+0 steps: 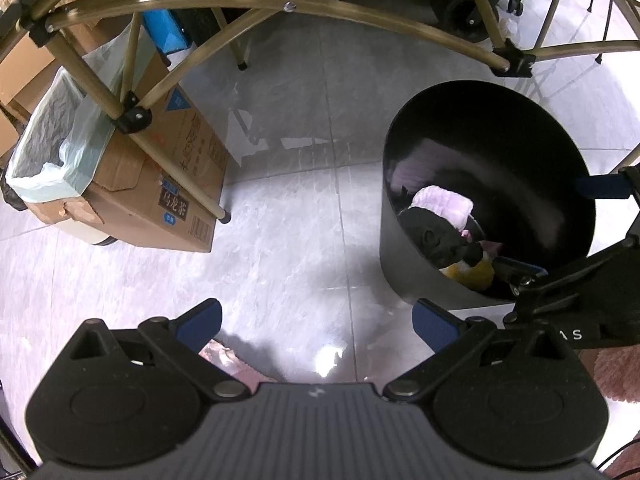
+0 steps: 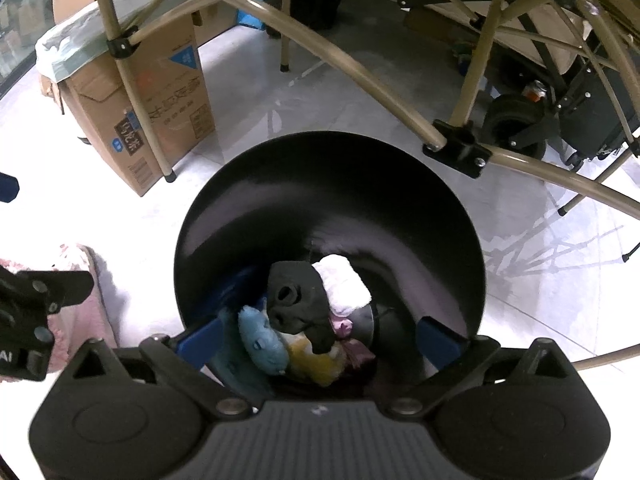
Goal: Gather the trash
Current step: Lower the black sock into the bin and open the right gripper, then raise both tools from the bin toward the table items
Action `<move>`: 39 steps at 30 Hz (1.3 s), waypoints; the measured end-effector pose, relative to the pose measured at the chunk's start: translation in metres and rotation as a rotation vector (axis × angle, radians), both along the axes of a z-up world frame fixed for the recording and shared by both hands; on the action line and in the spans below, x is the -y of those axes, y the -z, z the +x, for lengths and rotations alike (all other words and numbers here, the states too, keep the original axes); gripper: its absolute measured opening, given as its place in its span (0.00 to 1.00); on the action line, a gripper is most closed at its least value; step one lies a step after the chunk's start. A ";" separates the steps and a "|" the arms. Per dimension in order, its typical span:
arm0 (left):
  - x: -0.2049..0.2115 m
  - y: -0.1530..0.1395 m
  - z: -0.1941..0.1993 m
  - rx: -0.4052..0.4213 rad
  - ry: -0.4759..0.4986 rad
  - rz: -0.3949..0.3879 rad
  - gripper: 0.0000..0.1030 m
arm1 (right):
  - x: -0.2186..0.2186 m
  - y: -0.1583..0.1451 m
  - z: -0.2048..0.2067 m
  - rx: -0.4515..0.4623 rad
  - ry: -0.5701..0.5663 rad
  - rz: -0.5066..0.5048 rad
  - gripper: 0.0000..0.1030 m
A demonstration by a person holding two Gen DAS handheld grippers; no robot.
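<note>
Right wrist: right gripper (image 2: 318, 338) steeply down over bin (image 2: 420, 208).

Open left claw (image 1: 316, 322) beside black bin (image 1: 416, 256)

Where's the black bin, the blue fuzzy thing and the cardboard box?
black bin (image 2: 280, 200), right wrist view, on its inner back wall.
blue fuzzy thing (image 2: 262, 340), right wrist view, on its middle, inside the bin.
cardboard box (image 1: 160, 184), left wrist view, on its printed side.

In the right wrist view, the bin (image 2: 328, 216) stands on the floor (image 2: 540, 300) at centre, soft scraps (image 2: 304, 308) inside; a cardboard box (image 2: 160, 92) stands upper left.
</note>
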State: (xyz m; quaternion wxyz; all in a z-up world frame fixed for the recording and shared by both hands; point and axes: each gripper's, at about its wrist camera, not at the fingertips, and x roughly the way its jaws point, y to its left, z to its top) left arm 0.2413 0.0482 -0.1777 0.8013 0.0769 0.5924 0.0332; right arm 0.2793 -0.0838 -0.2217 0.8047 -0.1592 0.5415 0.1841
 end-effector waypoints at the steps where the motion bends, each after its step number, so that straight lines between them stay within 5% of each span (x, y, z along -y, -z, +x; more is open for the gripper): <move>1: 0.002 -0.001 0.000 0.001 0.005 0.000 1.00 | 0.002 -0.001 -0.001 0.002 0.005 0.002 1.00; 21: 0.023 -0.019 -0.015 0.076 -0.009 -0.006 1.00 | 0.055 -0.047 -0.025 0.085 0.144 0.094 1.00; 39: 0.031 -0.110 -0.031 0.344 -0.056 -0.073 1.00 | 0.082 -0.138 -0.051 0.319 0.171 0.170 1.00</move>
